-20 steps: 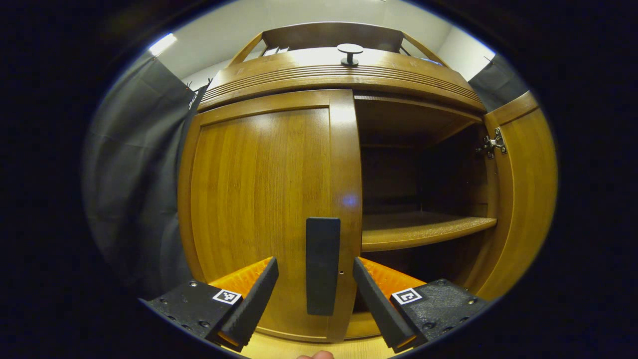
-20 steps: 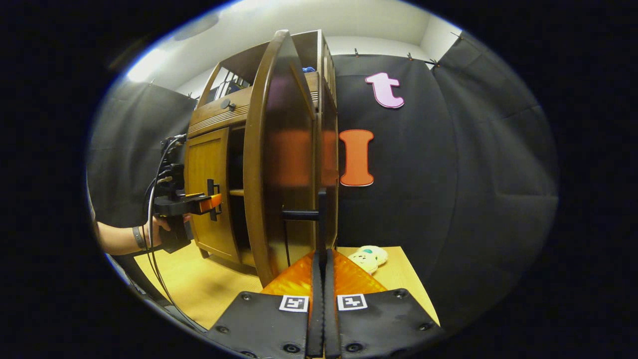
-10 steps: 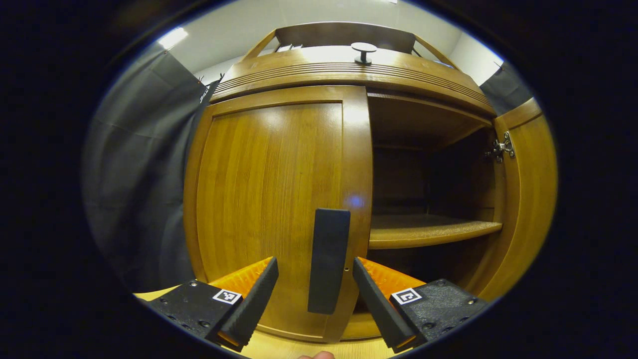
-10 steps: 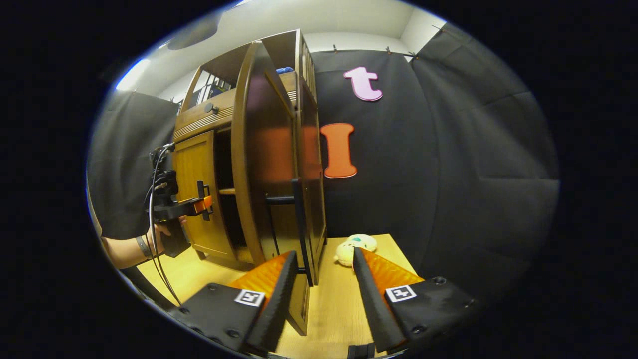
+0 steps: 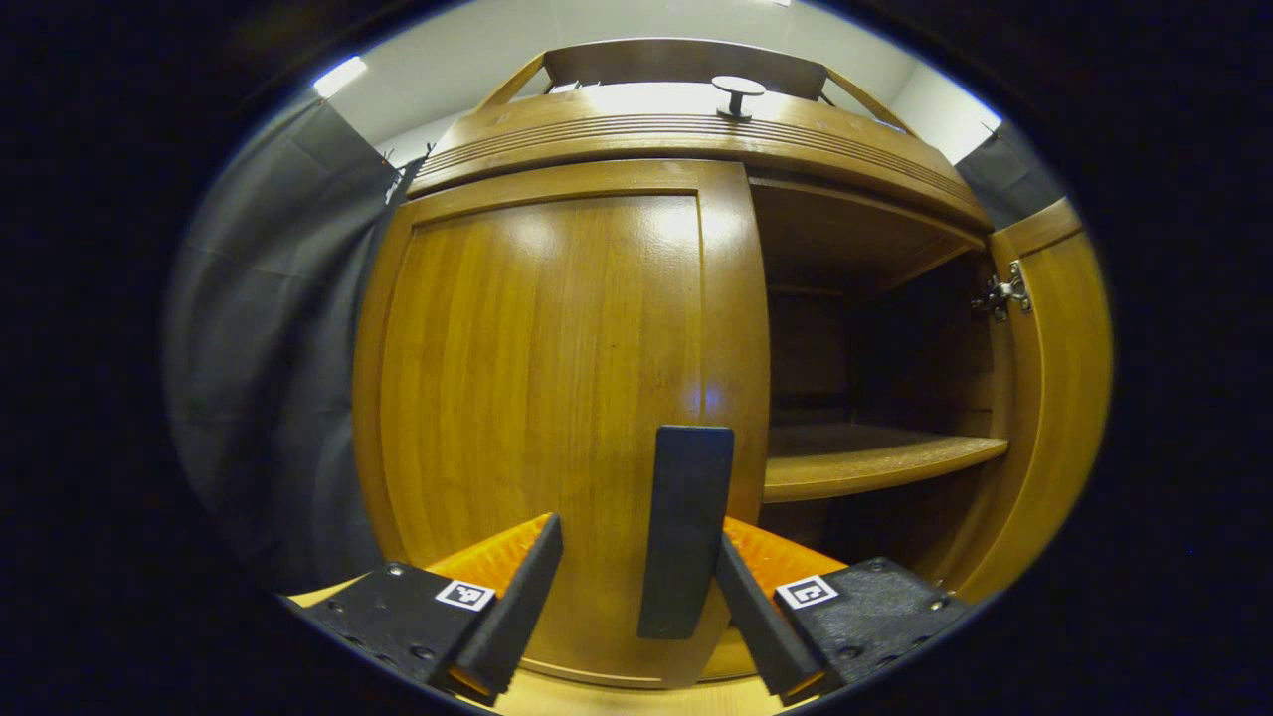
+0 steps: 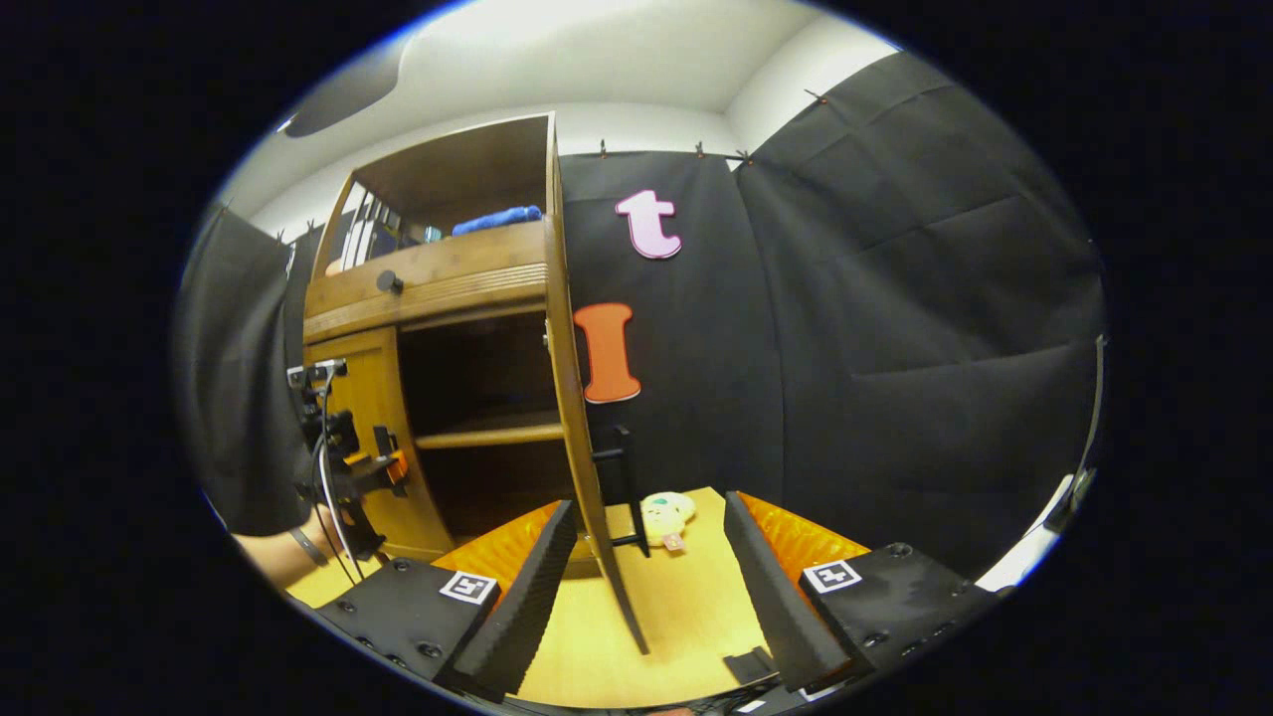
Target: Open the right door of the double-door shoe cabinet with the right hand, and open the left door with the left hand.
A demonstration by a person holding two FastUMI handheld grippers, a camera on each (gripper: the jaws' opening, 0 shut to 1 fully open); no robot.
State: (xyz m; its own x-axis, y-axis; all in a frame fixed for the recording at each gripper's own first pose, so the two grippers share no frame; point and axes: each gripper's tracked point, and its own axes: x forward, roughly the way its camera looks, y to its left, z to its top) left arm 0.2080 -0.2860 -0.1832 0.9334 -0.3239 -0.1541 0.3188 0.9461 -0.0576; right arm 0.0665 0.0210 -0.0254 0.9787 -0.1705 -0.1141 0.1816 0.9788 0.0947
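In the left gripper view the left tongs (image 5: 627,597) stand spread apart, one finger on each side of the black handle (image 5: 686,532) of the cabinet's left door (image 5: 547,378); the right finger looks to lie against or just beside the handle, the left finger is apart from it, so nothing is clamped. That left door is shut, flush under the cabinet's ribbed top edge. Just right of the handle the cabinet (image 5: 696,124) stands open, with a wooden shelf (image 5: 875,457) crossing its dark inside. Farther right of the handle the right door (image 5: 1054,398) is swung out, its metal hinge (image 5: 1004,295) showing near the top. A small dark knob (image 5: 738,95) sits above, on the cabinet front over the doors. In the right gripper view the right tongs (image 6: 646,597) are also spread wide, holding nothing, above the light wooden surface (image 6: 686,597). The right door (image 6: 577,418) is seen edge-on between the fingers, swung fully out from the cabinet, with its own black handle (image 6: 622,487) on the far face. Just beyond that handle a small pale plush toy (image 6: 666,517) lies on the surface. Left of the open door, the left tongs (image 6: 383,462) sit at the left door (image 6: 373,438), held by a hand (image 6: 298,552) with a wristband. A blue cloth (image 6: 497,219) lies on the cabinet's upper shelf.
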